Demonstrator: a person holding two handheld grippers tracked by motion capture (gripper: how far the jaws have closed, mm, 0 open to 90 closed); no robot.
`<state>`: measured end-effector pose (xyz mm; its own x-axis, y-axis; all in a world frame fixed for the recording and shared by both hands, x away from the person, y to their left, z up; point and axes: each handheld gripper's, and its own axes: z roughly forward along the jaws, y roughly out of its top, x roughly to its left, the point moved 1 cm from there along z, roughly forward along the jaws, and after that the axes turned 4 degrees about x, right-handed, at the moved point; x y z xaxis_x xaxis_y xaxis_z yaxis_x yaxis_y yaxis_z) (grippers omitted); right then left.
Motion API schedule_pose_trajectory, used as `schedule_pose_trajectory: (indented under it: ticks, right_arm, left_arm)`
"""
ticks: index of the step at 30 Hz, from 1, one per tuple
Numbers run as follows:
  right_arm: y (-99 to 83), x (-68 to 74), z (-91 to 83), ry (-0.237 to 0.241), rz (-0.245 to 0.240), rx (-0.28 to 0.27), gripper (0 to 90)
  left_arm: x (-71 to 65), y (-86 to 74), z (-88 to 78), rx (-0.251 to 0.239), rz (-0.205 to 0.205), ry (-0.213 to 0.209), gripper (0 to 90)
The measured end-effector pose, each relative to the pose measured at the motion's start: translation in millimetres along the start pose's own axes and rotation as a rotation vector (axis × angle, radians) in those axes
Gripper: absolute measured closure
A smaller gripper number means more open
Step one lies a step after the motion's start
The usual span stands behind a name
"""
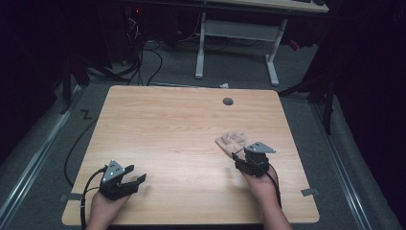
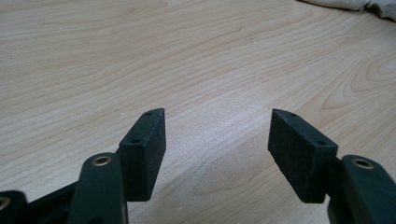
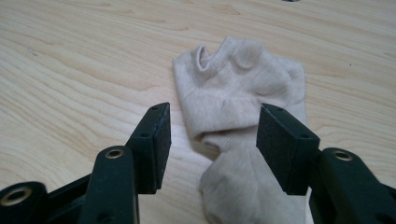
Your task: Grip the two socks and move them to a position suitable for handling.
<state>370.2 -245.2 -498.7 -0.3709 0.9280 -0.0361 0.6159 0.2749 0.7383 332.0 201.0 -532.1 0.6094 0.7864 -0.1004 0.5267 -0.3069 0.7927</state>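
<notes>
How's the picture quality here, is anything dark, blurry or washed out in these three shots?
High view: dim overall, room beyond the table nearly black, sock soft and low in contrast. Left gripper view: bright, a pale sheen on the wood ahead of the open left gripper, sock corner at top right blurred. Right gripper view: evenly lit, sock sharp between the open right gripper pads, which are slightly soft.

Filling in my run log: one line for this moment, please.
left gripper open, idle | right gripper open over beige sock | table
</notes>
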Motion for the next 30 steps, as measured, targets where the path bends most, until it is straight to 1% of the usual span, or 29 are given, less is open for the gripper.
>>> schedule_pose_trajectory:
  ticks: [1, 3, 4, 5, 9, 11, 14, 15, 17, 19, 21, 22, 24, 26, 30]
  right_arm:
    - [3.5, -2.4, 2.5, -0.012, -0.006, 0.013, 45.8]
    - [6.7, -4.2, 4.6, -0.017, -0.006, 0.020, 46.3]
    - [7.8, -5.1, 5.5, -0.018, -0.006, 0.012, 46.4]
    - [9.3, -5.9, 6.7, -0.016, 0.001, 0.019, 46.3]
    - [15.7, -7.9, 11.5, -0.029, -0.009, 0.031, 45.9]
    - [19.1, -8.7, 13.9, -0.036, -0.008, 0.031, 45.9]
    - [24.2, -11.2, 18.8, -0.043, -0.007, 0.044, 46.3]
    - [25.9, -12.5, 20.8, -0.042, -0.009, 0.047, 46.4]
    - [28.6, -14.7, 23.8, -0.044, 0.009, 0.050, 45.9]
    - [30.8, -17.5, 26.7, -0.032, 0.016, 0.053, 44.7]
    - [32.8, -19.2, 28.8, -0.031, 0.022, 0.054, 44.6]
    - [34.0, -19.9, 29.8, -0.028, 0.021, 0.053, 44.7]
    - [36.4, -20.7, 31.0, -0.039, 0.014, 0.048, 45.4]
    - [38.1, -22.4, 32.5, -0.036, 0.022, 0.038, 45.5]
    - [41.5, -25.0, 39.6, -0.047, 0.019, 0.061, 46.3]
  left_arm:
    - [0.5, 0.1, -0.2, 0.000, -0.006, -0.004, 37.6]
    - [0.8, 0.3, -0.5, 0.000, -0.009, -0.007, 37.6]
    - [1.0, 0.3, -0.4, -0.001, -0.008, -0.008, 37.6]
    - [1.1, 0.3, -0.4, 0.001, -0.010, -0.010, 37.6]
    - [1.8, 0.0, 0.0, -0.001, -0.020, -0.011, 36.6]
    - [2.0, 0.0, 0.1, -0.002, -0.022, -0.012, 36.3]
    - [2.1, 0.0, 0.1, 0.000, -0.021, -0.014, 36.1]
    - [2.1, 0.0, 0.3, 0.000, -0.020, -0.014, 36.0]
    - [1.5, 0.0, 0.7, 0.000, -0.015, -0.008, 35.3]
    - [1.1, -0.1, 1.0, 0.000, -0.013, -0.008, 35.2]
    - [1.2, -0.3, 1.2, 0.002, -0.012, -0.009, 35.3]
    - [1.3, -0.3, 1.3, 0.002, -0.013, -0.009, 35.3]
    - [1.3, -0.3, 1.3, 0.002, -0.013, -0.008, 35.3]
    - [1.4, -0.3, 1.6, 0.002, -0.014, -0.009, 35.4]
    - [1.2, -0.4, 1.8, 0.005, -0.010, -0.011, 35.4]
